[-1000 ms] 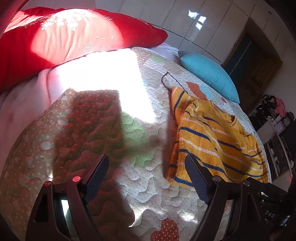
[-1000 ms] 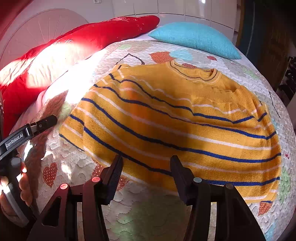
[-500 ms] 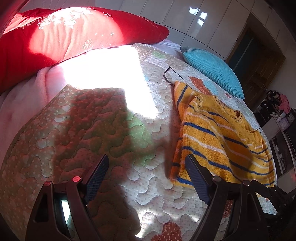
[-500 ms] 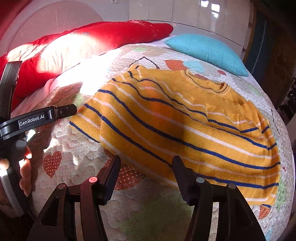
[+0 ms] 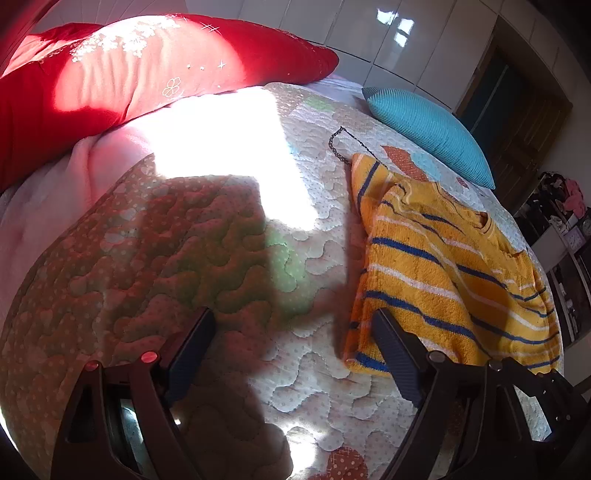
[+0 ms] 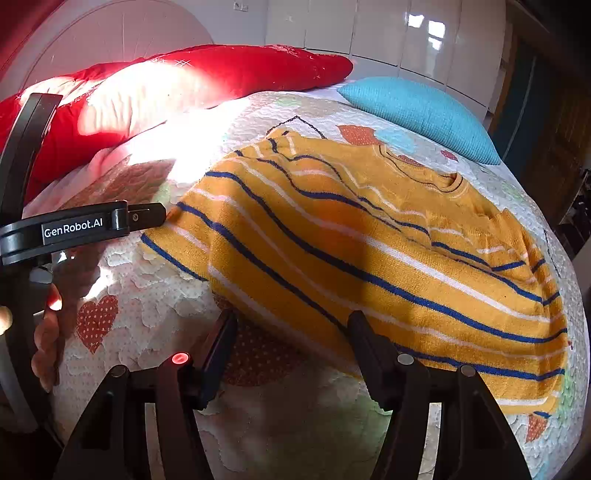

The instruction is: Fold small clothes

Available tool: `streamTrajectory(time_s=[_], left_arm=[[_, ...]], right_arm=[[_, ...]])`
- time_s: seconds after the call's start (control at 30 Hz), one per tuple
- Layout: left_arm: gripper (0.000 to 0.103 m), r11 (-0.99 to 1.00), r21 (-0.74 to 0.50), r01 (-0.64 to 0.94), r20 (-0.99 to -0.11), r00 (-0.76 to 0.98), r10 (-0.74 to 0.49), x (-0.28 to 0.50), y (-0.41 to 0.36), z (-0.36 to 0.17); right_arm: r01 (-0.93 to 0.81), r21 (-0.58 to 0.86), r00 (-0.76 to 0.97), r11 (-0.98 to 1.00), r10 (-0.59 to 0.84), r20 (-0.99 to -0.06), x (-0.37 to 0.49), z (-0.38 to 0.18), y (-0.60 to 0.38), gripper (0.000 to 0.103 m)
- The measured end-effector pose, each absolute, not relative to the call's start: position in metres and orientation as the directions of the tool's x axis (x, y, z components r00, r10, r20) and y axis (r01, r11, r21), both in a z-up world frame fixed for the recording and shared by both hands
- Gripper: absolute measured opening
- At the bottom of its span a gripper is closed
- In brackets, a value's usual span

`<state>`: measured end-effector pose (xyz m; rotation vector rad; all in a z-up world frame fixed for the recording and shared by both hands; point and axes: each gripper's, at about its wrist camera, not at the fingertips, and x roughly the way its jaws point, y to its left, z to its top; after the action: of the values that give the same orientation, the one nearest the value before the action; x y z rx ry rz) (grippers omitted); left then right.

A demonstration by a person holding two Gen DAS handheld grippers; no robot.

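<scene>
A yellow sweater (image 6: 351, 240) with blue and white stripes lies flat on the quilted bedspread (image 6: 155, 306), collar toward the far pillows. My right gripper (image 6: 291, 321) hovers at its near hem with the jaws opening. The hem edge lies between them, and the pads do not press on it. My left gripper (image 5: 293, 321) is over bare quilt just left of the sweater (image 5: 443, 280), jaws opening and nothing between them. In the right wrist view my left gripper's labelled finger (image 6: 92, 225) points at the sweater's left corner, with a person's hand (image 6: 44, 332) on the handle.
A red pillow (image 5: 147, 74) lies along the head of the bed, with a blue cushion (image 5: 428, 129) to its right. White wardrobe doors (image 6: 369, 29) and a dark doorway (image 5: 517, 110) stand behind. A cluttered shelf (image 5: 561, 221) is off the bed's right side. Strong sunlight falls on the quilt (image 5: 221, 147).
My right gripper's jaws have spread wider as it slid left along the hem. The left gripper's finger has come further into the right wrist view, toward the sweater's left corner.
</scene>
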<state>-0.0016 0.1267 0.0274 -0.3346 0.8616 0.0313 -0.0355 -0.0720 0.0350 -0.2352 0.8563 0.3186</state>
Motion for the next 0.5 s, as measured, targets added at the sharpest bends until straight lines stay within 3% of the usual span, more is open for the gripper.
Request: streamTrajectory(time_s=[0.5], left_arm=[[0.093, 0.94, -0.306, -0.151, -0.742, 0.657, -0.136, 0.0, 0.128, 0.024]], right_arm=[[-0.382, -0.156, 0.659, 0.911, 0.15, -0.737, -0.041, 0.02, -0.062, 0.076]])
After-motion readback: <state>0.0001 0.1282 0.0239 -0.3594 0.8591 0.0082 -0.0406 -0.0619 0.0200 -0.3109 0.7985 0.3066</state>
